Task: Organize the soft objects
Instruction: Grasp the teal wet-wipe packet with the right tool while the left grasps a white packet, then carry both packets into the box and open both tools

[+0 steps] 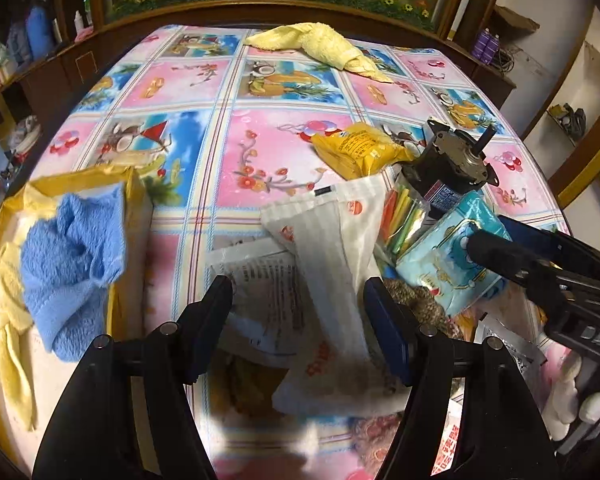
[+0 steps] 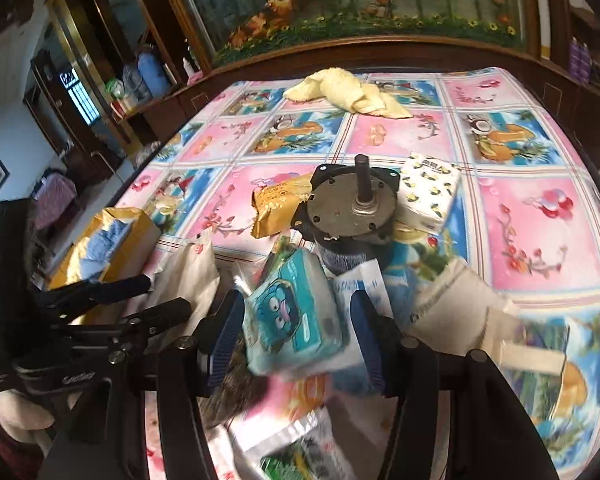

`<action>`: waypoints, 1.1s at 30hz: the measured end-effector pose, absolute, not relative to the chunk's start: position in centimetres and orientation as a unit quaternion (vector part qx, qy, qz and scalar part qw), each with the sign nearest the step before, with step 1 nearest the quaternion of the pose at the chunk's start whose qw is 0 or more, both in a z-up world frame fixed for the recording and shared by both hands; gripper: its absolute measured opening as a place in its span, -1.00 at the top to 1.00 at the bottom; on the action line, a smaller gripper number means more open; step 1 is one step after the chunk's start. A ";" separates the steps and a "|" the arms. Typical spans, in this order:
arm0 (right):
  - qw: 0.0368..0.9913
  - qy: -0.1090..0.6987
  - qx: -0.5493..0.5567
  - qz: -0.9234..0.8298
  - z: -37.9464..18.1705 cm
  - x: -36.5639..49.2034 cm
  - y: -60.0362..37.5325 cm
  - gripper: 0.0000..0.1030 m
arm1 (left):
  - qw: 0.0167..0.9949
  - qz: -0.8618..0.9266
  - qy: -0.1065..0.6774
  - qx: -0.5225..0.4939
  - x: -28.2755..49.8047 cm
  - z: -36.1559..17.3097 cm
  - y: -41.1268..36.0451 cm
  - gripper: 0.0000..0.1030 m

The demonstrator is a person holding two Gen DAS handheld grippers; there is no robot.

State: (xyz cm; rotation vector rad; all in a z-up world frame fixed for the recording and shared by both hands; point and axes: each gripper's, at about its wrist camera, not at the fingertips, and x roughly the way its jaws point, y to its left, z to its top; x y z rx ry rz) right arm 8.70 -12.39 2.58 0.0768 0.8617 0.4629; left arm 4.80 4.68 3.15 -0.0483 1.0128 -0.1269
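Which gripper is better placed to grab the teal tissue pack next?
Right. The right gripper is open with the tissue pack between its fingers. The left gripper straddles a white bag instead.

A crumpled blue towel (image 1: 70, 276) sits heaped in a yellow box (image 1: 134, 188) at the left edge of the surface (image 1: 260, 152), beside a pale yellow cloth (image 1: 8, 312). Across the patterned cover, at the far edge, a second yellow towel (image 1: 320, 46) lies loosely twisted — well apart from the clutter — while a teal tissue pack (image 2: 294, 312) rests tilted nearby.
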 end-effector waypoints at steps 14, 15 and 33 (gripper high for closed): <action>0.886 0.394 0.036 0.242 5.0 5.5 -11.1 0.79 | 0.900 -0.136 0.413 -0.034 2.1 7.0 4.6 0.59; 0.888 0.390 0.038 0.242 5.5 5.2 -11.2 0.79 | 0.901 -0.135 0.410 -0.045 1.9 7.3 5.1 0.59; 0.870 0.352 0.068 0.338 11.4 2.1 -6.9 0.79 | 0.933 -0.052 0.340 -0.111 -6.5 12.7 18.9 0.58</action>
